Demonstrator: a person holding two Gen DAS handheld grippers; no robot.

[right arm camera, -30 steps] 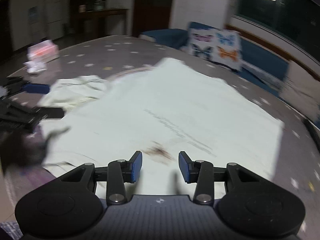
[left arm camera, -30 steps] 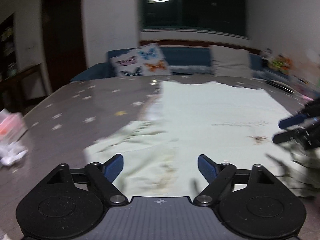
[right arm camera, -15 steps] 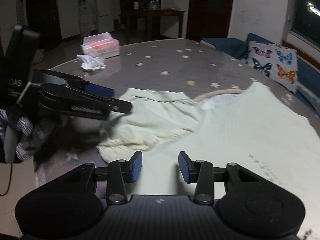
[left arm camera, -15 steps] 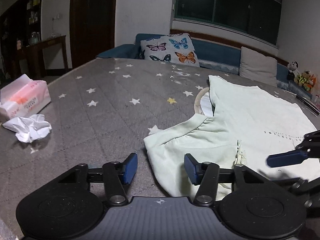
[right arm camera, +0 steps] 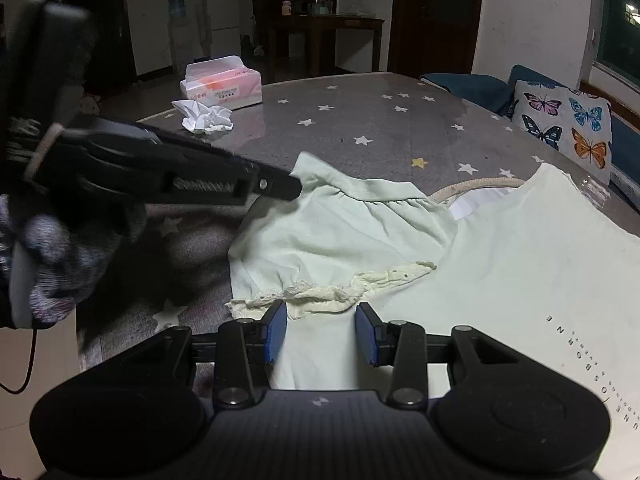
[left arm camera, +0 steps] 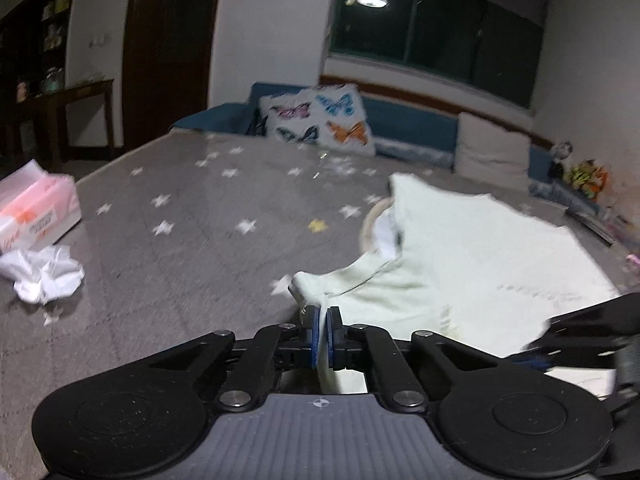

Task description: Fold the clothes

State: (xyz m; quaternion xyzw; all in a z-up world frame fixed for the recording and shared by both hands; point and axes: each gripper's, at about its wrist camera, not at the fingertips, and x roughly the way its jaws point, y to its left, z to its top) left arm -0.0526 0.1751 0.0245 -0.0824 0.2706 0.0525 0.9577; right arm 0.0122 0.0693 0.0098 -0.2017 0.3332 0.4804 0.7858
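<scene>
The only writing that could be read ran along the chest of the pale green T-shirt (right arm camera: 520, 264): small dark capitals, seen sideways in the right wrist view, of which "SBORNE" was clear and the rest too small to tell. The tissue pack (right arm camera: 222, 88) carried a white label with print too fine to read (its wrapper was pink and white). The shirt lay spread flat on the grey star-patterned table cover (right arm camera: 360, 120), its body stretching toward the right and its short sleeve (right arm camera: 340, 232) bunched toward the table edge, with gathers at the shoulder seam and a cream lace trim along the cuff. A cream ribbed neckband showed at the collar, with a white tag just inside. The left gripper (left arm camera: 323, 330) was clenched on the outer edge of that sleeve, a thin fold of cloth pinched between its blue pads and rising slightly from the table. The right gripper (right arm camera: 322, 334) hovered low over the lace cuff with its jaws apart, cloth lying under the gap but neither pad pressing on it. A crumpled tissue (right arm camera: 206, 116) lay just beside the pack, well apart from the shirt. A butterfly-print cushion (right arm camera: 560, 124) leaned on the blue sofa (right arm camera: 468, 84) beyond the table.
</scene>
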